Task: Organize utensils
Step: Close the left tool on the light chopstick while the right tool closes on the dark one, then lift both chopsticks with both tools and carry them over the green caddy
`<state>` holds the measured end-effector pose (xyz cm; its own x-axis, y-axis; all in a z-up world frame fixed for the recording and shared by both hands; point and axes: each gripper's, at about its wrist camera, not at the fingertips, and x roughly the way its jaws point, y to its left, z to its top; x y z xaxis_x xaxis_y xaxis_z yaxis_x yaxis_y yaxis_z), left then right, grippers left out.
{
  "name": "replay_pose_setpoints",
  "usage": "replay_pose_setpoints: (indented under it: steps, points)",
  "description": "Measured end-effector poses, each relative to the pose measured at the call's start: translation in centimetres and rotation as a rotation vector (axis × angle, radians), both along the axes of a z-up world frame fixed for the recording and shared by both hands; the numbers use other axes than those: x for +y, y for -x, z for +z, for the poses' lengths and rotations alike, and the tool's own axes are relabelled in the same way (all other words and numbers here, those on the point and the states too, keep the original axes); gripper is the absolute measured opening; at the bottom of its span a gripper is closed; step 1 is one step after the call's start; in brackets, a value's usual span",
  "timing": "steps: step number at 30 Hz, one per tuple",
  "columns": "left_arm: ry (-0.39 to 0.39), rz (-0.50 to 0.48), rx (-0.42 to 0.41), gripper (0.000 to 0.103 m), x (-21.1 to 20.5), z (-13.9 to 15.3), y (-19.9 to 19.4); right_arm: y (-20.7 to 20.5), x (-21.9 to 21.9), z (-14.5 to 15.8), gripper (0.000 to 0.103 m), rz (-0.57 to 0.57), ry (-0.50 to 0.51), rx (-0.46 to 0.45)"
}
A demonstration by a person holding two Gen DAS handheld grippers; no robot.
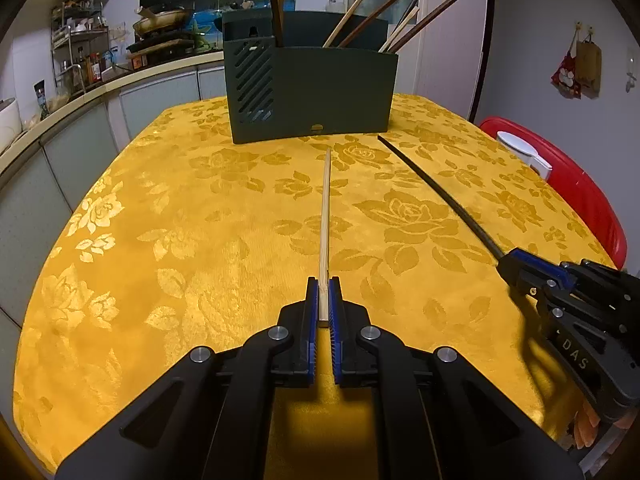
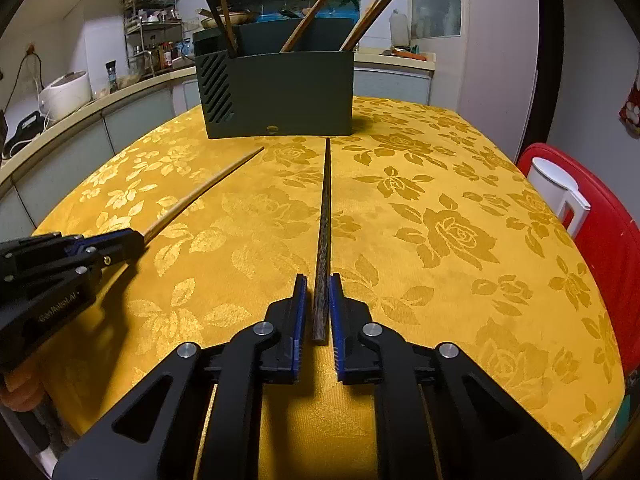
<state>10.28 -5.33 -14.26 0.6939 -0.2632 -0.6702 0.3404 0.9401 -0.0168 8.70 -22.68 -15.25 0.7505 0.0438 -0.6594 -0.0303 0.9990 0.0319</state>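
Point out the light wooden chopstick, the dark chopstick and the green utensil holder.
light wooden chopstick (image 1: pixel 325 208): left wrist view, middle of its shaft.
dark chopstick (image 2: pixel 325 220): right wrist view, middle of its shaft.
green utensil holder (image 2: pixel 288 92): right wrist view, plain front wall.

Yellow floral tablecloth (image 1: pixel 168 208). Red chair (image 2: pixel 600 240) at right with white jug (image 2: pixel 560 188) on it. Rice cooker (image 2: pixel 66 94), spice rack (image 1: pixel 80 52) on counter (image 1: pixel 120 80).

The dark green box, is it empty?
No, the dark green box has several chopsticks sticking up out of its top.
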Motion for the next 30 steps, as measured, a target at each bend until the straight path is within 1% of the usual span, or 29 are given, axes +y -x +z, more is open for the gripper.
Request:
replay_pose_setpoints:
  steps: [5,7,10,14,19,24,30]
  points:
    - [-0.01,-0.003,-0.035,0.005,0.0,1.1,0.5,0.0,-0.1,0.3,0.008,0.007,-0.017,0.019]
    - [-0.008,-0.001,-0.043,0.005,0.0,1.6,0.6,0.2,-0.3,0.8,0.008,0.006,-0.023,0.009]
    - [0.002,0.004,-0.061,0.005,0.4,2.6,0.7,0.7,-0.6,2.5,0.008,0.007,-0.036,-0.03]
    - [0.025,0.013,-0.106,0.005,1.1,4.6,1.1,1.5,-1.2,5.0,0.008,0.006,-0.055,-0.094]
    - [0.052,0.014,-0.175,0.005,2.1,7.8,1.7,2.2,-2.0,7.7,0.008,0.01,-0.079,-0.159]
    - [0.053,0.02,-0.241,0.005,2.4,10.3,2.0,2.6,-2.6,9.5,0.008,0.025,-0.125,-0.192]
    - [0.083,0.011,-0.271,0.005,2.6,12.5,1.8,3.1,-3.2,11.6,0.008,0.04,-0.169,-0.233]
